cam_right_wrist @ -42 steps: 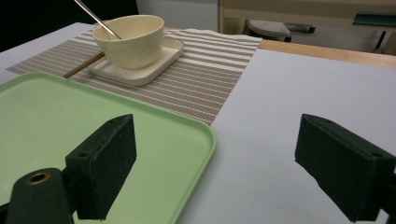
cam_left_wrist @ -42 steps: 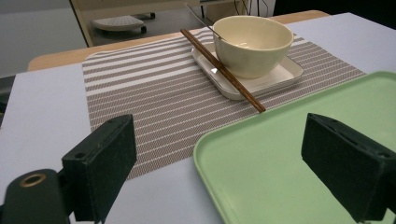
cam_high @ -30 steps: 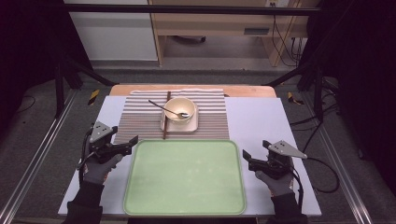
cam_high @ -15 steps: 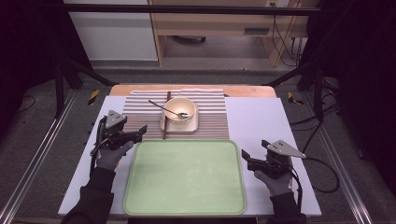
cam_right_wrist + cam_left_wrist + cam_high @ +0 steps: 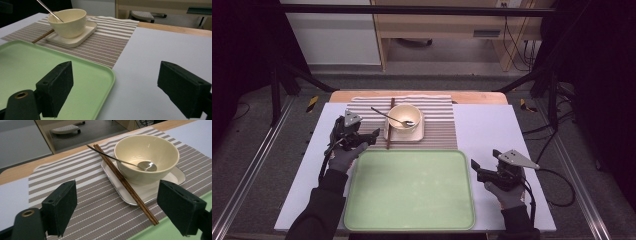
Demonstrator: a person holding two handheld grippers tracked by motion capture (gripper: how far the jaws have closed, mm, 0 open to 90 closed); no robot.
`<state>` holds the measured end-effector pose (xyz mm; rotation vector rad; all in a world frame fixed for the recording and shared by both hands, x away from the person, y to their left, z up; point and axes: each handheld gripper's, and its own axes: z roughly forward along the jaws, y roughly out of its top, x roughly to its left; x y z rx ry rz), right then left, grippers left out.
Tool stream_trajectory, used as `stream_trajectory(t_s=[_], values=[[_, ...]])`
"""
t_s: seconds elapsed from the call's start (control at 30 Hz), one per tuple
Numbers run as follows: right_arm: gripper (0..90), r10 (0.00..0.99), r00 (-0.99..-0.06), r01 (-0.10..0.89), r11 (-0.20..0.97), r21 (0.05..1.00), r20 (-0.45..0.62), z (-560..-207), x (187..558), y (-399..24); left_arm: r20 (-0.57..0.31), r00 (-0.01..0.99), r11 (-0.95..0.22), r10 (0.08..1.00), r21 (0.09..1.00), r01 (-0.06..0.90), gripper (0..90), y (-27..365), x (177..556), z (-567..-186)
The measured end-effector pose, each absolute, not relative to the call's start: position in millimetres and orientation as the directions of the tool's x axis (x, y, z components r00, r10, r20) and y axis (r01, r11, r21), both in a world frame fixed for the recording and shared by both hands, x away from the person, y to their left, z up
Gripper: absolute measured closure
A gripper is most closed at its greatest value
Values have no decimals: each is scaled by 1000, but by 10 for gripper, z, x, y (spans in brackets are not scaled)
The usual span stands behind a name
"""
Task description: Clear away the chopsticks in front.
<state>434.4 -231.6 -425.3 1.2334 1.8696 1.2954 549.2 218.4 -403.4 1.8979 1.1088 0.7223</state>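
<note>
Chopsticks [image 5: 126, 185] of dark brown wood lie together on the striped brown-and-cream woven placemat [image 5: 437, 130], leaning on the left rim of a small square cream plate [image 5: 147, 192], and we see them just ahead of our left hand-held gripper [image 5: 371, 136]. Its jaws stand wide apart with nothing between them, though they have just been closing a little. On the plate stands a round cream ceramic bowl [image 5: 147, 155] with a slim metal spoon [image 5: 146, 166] resting inside, its handle slanting out over the rim beside the chopsticks. Our right hand-held gripper [image 5: 475, 168] rests on the white surface [image 5: 492, 125] just beside the right edge of the empty pale green plastic tray [image 5: 412, 190], its jaws likewise apart and holding nothing. The tray lies on our side of the placemat, its far edge touching the mat's near border.
</note>
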Motion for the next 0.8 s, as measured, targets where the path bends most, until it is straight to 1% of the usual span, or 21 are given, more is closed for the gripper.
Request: stream_trajectory(t_s=[0.1,0.23,0.3,0.33,0.37,0.43,0.53,0.57,0.67,0.8], values=[[133,901,-429,375,120,919,58,-4255,4345,-2316,87,463,-312,882,844,436,173,2095,5569,-4092],[133,902,-428,375,119,919,58,-4254,4344,-2318,81,465,-314,882,836,450,188,2047,5637,-4135],[133,902,-428,375,117,919,61,-4254,4345,-2320,84,464,-319,882,832,455,223,2024,5675,-4156],[133,902,-428,375,120,919,58,-4255,4346,-2322,84,462,-319,883,830,458,223,2009,5695,-4167],[133,901,-429,378,117,918,62,-4255,4346,-2320,87,465,-325,881,826,461,249,1995,5712,-4176],[134,901,-429,378,117,918,62,-4255,4346,-2320,94,469,-337,878,817,468,258,1959,5746,-4200],[135,901,-428,378,115,919,63,-4257,4345,-2320,85,465,-334,881,808,485,307,1934,5792,-4250],[135,901,-429,378,115,919,64,-4256,4344,-2319,80,466,-334,881,804,492,307,1928,5808,-4272],[137,901,-429,378,114,919,65,-4257,4347,-2320,89,475,-353,876,790,502,367,1900,5837,-4330],[141,901,-429,380,117,918,63,-4262,4348,-2313,71,484,-349,872,785,512,450,1867,5871,-4386]])
